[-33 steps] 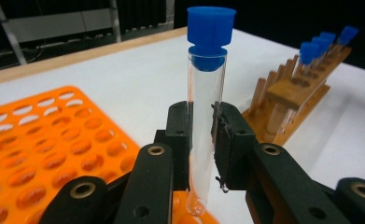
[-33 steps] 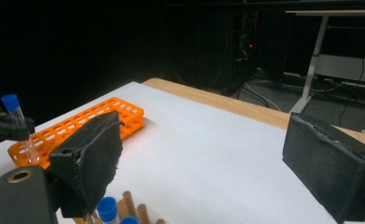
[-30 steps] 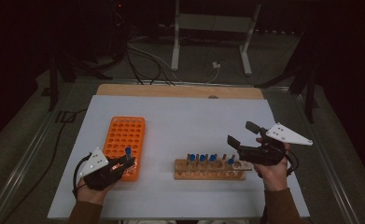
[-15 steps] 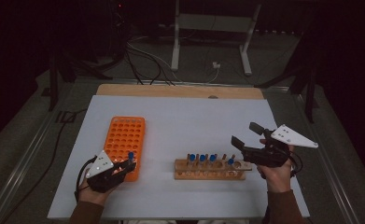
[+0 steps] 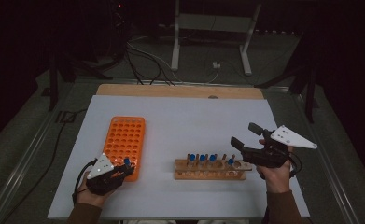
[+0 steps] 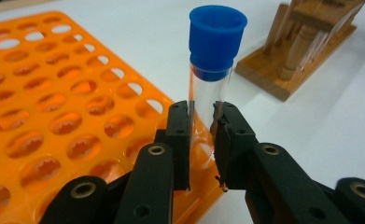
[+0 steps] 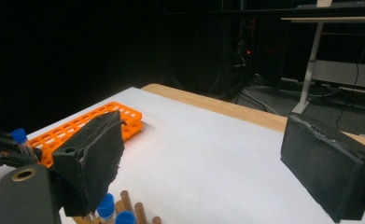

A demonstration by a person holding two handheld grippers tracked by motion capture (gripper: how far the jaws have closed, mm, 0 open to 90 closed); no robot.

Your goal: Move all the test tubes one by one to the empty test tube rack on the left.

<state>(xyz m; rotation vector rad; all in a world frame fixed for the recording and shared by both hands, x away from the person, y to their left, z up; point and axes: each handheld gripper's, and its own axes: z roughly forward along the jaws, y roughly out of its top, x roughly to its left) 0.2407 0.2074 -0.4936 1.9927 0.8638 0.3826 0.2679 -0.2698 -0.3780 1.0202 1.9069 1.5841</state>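
High view: the desk [image 5: 180, 116], covered by a white sheet, carries everything. On its left half lies the orange tube rack [image 5: 125, 142], flat, its many round holes unfilled where they can be seen. Right of it, nearer the front edge, stands the wooden tube rack [image 5: 209, 169], holding several clear tubes with blue caps in a row.

At the near right corner of the orange tube rack sits the left hand-held gripper [image 5: 124, 169], gripped by the person's left hand. Its jaws are clamped on a test tube [image 5: 127, 163]. In the left gripper view, that test tube [image 6: 210, 84] stands upright between the two black pads, which press on its clear wall below the blue cap, right over the edge of the orange tube rack [image 6: 54, 107], with the wooden tube rack [image 6: 306, 51] behind.

The right hand-held gripper [image 5: 248, 135] hovers just above the right end of the wooden tube rack. In the right gripper view, its jaws stand wide apart with nothing between them.
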